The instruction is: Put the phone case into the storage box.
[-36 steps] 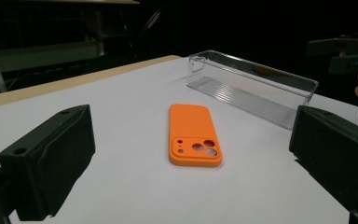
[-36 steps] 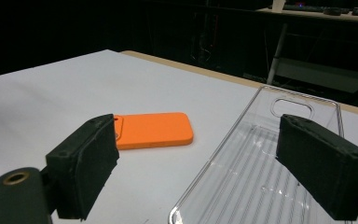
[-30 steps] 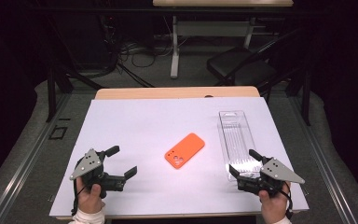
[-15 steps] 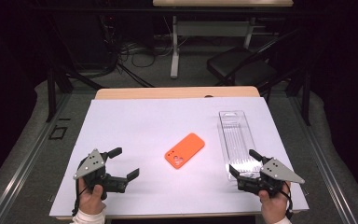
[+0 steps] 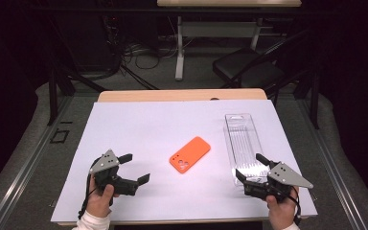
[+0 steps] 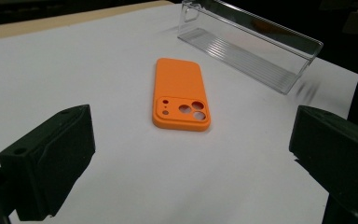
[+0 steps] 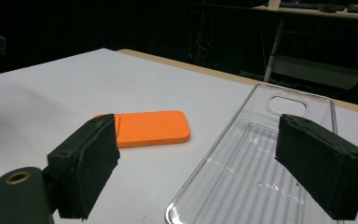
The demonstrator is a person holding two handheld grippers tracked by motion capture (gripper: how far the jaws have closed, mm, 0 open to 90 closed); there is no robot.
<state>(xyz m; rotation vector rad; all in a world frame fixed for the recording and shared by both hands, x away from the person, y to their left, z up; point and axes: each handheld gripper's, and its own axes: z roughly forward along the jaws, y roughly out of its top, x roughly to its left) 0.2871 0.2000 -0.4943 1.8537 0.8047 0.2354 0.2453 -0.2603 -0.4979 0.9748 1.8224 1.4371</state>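
An orange phone case (image 5: 189, 154) lies flat, camera holes up, in the middle of the white sheet (image 5: 172, 124). To its right lies a clear plastic tray (image 5: 243, 143), long and ribbed. My left gripper (image 5: 135, 167) is held at the sheet's near left, open and pointing at the case (image 6: 181, 99), with bare paper between its jaws (image 6: 198, 140). My right gripper (image 5: 249, 166) hovers at the tray's near end, open, with the tray (image 7: 261, 158) stretching away between its jaws (image 7: 205, 158) and the case (image 7: 149, 128) to its left. Neither gripper touches anything.
The sheet covers a wooden table whose far edge (image 5: 182, 95) shows as a tan strip. Beyond it stand a black chair (image 5: 249, 72), desk legs (image 5: 179, 52) and floor cables (image 5: 139, 52). Dark metal rails (image 5: 24, 167) flank the table.
My left gripper has shifted a little to the right, toward the orange case. The right gripper, the case and the tray have stayed put.
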